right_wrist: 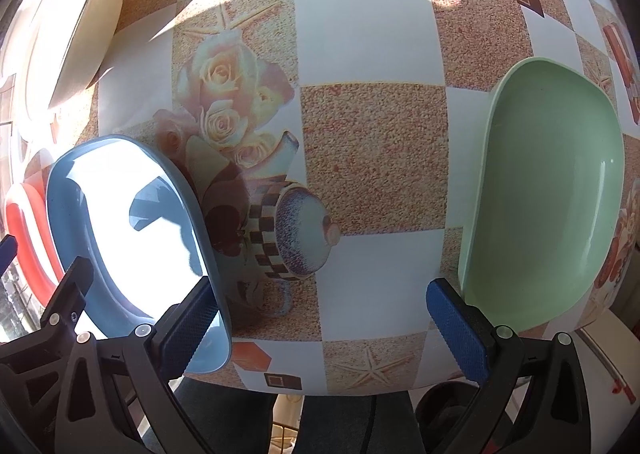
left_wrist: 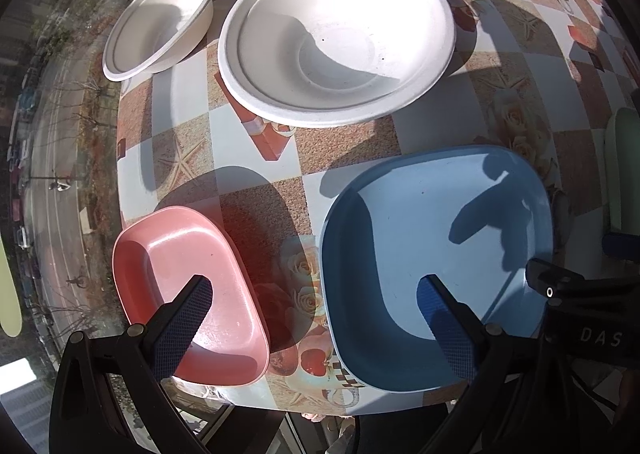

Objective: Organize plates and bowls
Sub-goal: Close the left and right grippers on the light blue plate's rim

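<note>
Left gripper (left_wrist: 316, 318): jaws wide apart, nothing held, above the table's (left_wrist: 352, 158) near edge between pink dish (left_wrist: 192, 294) and blue plate (left_wrist: 436, 254). Right gripper (right_wrist: 320, 326): wide apart, empty, between blue plate (right_wrist: 132, 230) and green dish (right_wrist: 548, 206). Two white bowls (left_wrist: 336, 38) (left_wrist: 160, 22) farther back, upright, apart.
</note>
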Available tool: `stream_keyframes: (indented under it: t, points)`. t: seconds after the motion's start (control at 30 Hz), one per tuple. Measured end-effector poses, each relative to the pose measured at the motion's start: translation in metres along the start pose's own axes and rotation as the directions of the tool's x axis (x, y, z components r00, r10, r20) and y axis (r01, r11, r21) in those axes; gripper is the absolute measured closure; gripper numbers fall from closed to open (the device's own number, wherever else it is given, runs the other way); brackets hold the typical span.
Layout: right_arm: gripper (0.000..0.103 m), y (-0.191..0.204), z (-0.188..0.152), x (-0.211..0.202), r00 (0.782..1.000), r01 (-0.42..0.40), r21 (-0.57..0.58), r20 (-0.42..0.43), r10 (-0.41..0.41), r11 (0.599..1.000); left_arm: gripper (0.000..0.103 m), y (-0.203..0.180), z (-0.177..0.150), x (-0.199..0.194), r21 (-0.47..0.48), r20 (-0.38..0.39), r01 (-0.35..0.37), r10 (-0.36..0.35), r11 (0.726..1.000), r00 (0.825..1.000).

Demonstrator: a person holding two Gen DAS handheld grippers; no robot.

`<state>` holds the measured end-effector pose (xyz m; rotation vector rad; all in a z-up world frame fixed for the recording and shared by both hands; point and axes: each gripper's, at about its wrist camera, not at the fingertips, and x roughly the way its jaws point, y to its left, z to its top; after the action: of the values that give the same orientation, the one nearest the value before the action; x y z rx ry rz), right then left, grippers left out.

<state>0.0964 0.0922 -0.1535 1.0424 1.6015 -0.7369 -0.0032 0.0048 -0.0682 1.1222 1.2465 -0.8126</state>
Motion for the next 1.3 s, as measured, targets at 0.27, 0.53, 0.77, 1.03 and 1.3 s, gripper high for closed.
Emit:
stream_keyframes:
  t: [0.27,0.53,0.77,1.03,1.3]
  points:
    - [0.000,-0.020,-0.001,-0.006,1.000,0.000,0.016,0.002,0.000,1.000,0.001,-0.003,0.001,0.002,0.004,-0.006,0.004,-0.004,1.000,1.000]
    - [0.000,-0.032,0.000,-0.012,1.000,-0.001,0.021,0.004,0.001,1.000,0.001,-0.003,0.002,0.002,0.002,-0.010,0.002,-0.002,1.000,1.000]
    - [0.000,-0.035,-0.006,-0.014,1.000,-0.007,-0.016,0.014,0.007,1.000,0.001,-0.005,0.003,0.020,-0.028,-0.081,0.049,-0.052,0.998,0.995]
    - [0.000,-0.036,-0.009,-0.016,1.000,-0.021,-0.032,0.019,0.022,0.999,0.001,-0.007,0.009,0.023,-0.025,-0.082,0.042,-0.044,0.999,0.996]
    - [0.000,-0.027,0.008,-0.025,0.999,-0.021,-0.048,0.033,0.023,0.999,0.001,-0.007,0.008,0.022,-0.037,-0.067,0.031,-0.033,0.999,0.997]
